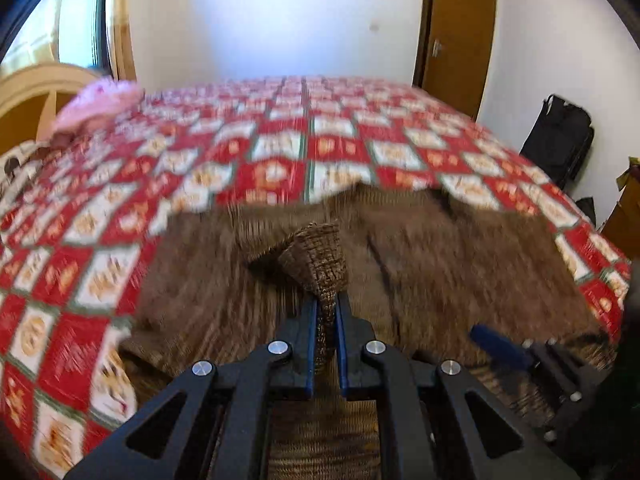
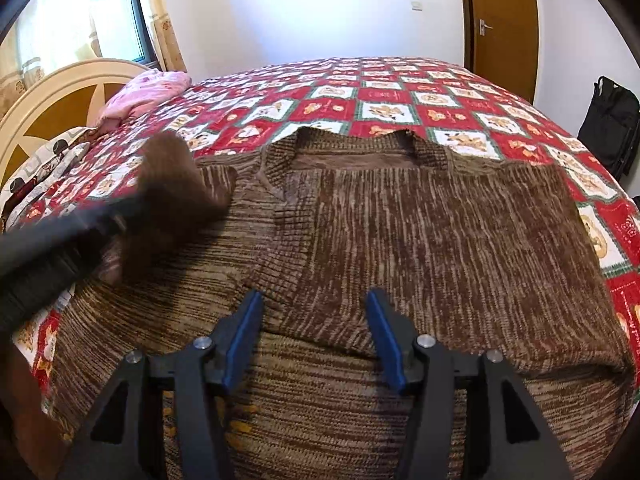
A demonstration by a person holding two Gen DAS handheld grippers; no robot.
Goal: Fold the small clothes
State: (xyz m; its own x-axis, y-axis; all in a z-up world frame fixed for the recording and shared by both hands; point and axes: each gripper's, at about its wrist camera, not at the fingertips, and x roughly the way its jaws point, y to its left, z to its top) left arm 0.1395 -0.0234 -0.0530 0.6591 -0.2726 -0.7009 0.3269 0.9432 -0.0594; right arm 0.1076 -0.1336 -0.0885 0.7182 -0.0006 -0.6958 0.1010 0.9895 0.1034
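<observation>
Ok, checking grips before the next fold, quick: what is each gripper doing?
Left gripper: shut on a sweater sleeve.
Right gripper: open over the sweater, gripping nothing.

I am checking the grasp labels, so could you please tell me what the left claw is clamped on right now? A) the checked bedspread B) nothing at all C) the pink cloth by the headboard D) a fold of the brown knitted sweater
D: the left claw pinches a raised fold of the brown sweater between its blue pads.
</observation>
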